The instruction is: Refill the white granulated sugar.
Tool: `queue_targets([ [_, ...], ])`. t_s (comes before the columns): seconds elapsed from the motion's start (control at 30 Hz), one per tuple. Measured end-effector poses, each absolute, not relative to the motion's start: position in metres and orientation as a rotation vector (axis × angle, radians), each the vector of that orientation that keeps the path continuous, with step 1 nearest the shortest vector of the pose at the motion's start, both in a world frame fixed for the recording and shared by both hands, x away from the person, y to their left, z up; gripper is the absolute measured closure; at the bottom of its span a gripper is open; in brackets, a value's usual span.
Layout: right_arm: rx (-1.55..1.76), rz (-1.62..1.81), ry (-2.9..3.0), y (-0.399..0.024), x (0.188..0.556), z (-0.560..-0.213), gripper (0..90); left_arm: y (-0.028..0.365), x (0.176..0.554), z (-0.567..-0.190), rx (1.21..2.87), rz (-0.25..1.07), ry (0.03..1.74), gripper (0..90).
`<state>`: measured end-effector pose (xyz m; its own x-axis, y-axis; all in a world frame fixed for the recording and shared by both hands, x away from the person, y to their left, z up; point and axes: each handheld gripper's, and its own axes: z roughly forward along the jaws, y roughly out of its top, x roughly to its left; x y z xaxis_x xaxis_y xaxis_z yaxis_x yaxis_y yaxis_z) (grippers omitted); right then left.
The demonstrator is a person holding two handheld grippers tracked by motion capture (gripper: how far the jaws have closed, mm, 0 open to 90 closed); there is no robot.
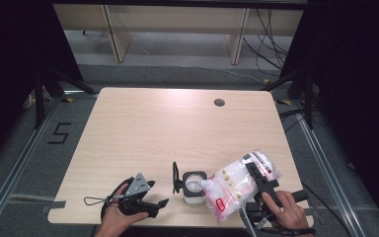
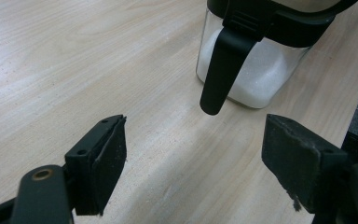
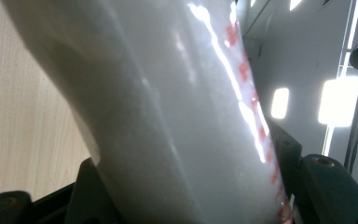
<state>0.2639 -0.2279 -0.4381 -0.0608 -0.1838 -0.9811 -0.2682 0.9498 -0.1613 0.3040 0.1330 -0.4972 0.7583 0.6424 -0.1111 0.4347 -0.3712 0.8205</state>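
A clear jar (image 1: 194,186) with a black rim holds white granules and stands near the table's front edge; its black lid (image 1: 176,177) is flipped open to the left. My right gripper (image 1: 254,170) is shut on a clear plastic bag (image 1: 234,185) of white granules with red print, tilted so its lower corner sits at the jar's mouth. In the right gripper view the bag (image 3: 168,93) is pressed between both jaws. Left of the jar, my left gripper (image 1: 157,193) is open with nothing in it. In the left gripper view, the jar (image 2: 256,70) and its hanging black latch (image 2: 221,70) lie just beyond the gripper (image 2: 193,163).
The light wooden table (image 1: 177,123) has a round cable hole (image 1: 219,102) at its far right. Its front edge runs just below both hands. Beyond the table are grey floor, a taped "5" (image 1: 59,133) at the left, cabinets and loose cables.
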Motion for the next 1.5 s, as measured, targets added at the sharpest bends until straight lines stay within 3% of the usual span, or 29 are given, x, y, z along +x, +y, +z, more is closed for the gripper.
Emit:
queue_targets([
  [1.5, -0.335, 0.068, 1.651, -0.2279, 0.2628, -0.4377, 46.1, 0.1331, 0.3043, -0.4973, 2.021, 0.279, 0.807, 21.6],
])
